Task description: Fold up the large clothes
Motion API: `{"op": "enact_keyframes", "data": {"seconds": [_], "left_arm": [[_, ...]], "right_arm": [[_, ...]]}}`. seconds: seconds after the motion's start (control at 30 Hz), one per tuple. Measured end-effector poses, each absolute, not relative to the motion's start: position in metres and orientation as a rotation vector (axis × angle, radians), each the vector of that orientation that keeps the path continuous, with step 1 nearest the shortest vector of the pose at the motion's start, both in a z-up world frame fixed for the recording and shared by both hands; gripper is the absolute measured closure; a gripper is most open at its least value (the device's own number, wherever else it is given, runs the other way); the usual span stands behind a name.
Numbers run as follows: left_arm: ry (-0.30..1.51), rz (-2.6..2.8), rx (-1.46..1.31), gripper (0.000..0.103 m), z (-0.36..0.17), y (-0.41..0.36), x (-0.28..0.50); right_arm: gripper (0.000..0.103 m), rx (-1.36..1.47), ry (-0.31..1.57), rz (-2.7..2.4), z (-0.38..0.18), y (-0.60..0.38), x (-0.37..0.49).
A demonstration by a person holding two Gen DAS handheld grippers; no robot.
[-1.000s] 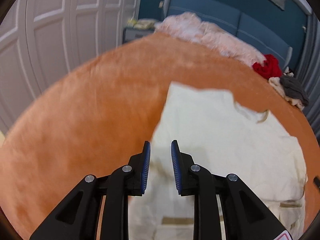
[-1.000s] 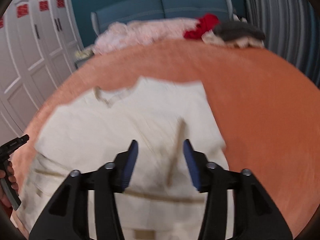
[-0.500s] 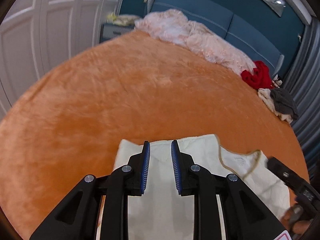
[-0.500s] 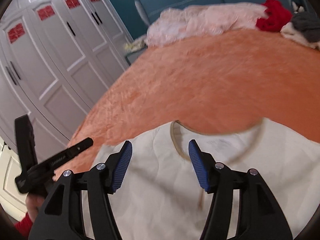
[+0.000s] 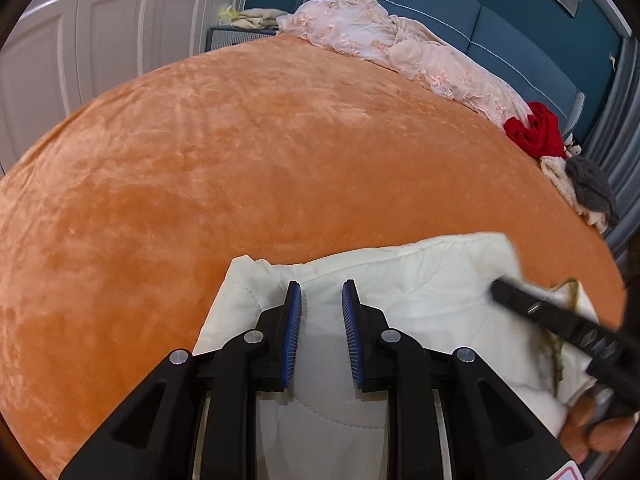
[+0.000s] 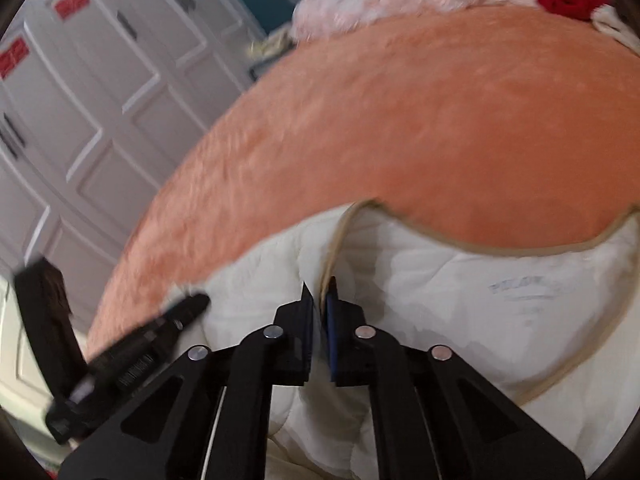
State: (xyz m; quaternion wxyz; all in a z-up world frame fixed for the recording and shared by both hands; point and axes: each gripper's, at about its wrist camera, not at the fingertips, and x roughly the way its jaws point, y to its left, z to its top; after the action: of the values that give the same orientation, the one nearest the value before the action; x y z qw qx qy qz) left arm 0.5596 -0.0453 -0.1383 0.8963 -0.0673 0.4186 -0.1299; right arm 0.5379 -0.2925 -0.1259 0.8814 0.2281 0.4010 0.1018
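A cream quilted garment [image 5: 420, 280] with tan trim lies on the orange bedspread [image 5: 240, 160]. My left gripper [image 5: 322, 300] hovers over its shoulder corner, pads a narrow gap apart with cloth showing below them, not pinched. In the right wrist view, my right gripper [image 6: 320, 296] is shut on the tan neckline edge of the garment [image 6: 480, 280], and the collar opening curves away to its right. The right gripper's black tip [image 5: 500, 286] shows over the cloth in the left wrist view. The left gripper [image 6: 196, 304] shows at the lower left of the right wrist view.
A pink lace garment [image 5: 400, 48], a red one [image 5: 536, 132] and a grey and cream pile [image 5: 588, 188] lie along the blue headboard [image 5: 500, 20]. White wardrobe doors [image 5: 100, 40] stand at the left. A person's hand [image 5: 600, 428] grips the right tool.
Both grippers moved from above the garment's body to its collar end. The right jaws, wide apart before, have shut on the neckline trim. The left jaws kept the same narrow gap.
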Motion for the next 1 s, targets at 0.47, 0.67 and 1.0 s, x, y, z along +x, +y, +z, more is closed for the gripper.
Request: {"op": "enact_keyframes", "data": {"seconds": [0.47, 0.67, 1.0], "left_arm": [[0.874, -0.201, -0.014, 0.081, -0.133, -0.06, 0.559], [0.771, -0.341, 0.048, 0.077, -0.068, -0.098, 0.518], [0.963, -0.653, -0.024, 0.029, -0.075, -0.272, 0.509]], "right_arm": [[0.095, 0.459, 0.696, -0.062, -0.098, -0.335, 0.484], [0.066, 0.552, 0.613, -0.198, -0.062, -0.446, 0.397], [0.051, 0.638, 0.709, -0.316, -0.093, -0.54, 0.372]]}}
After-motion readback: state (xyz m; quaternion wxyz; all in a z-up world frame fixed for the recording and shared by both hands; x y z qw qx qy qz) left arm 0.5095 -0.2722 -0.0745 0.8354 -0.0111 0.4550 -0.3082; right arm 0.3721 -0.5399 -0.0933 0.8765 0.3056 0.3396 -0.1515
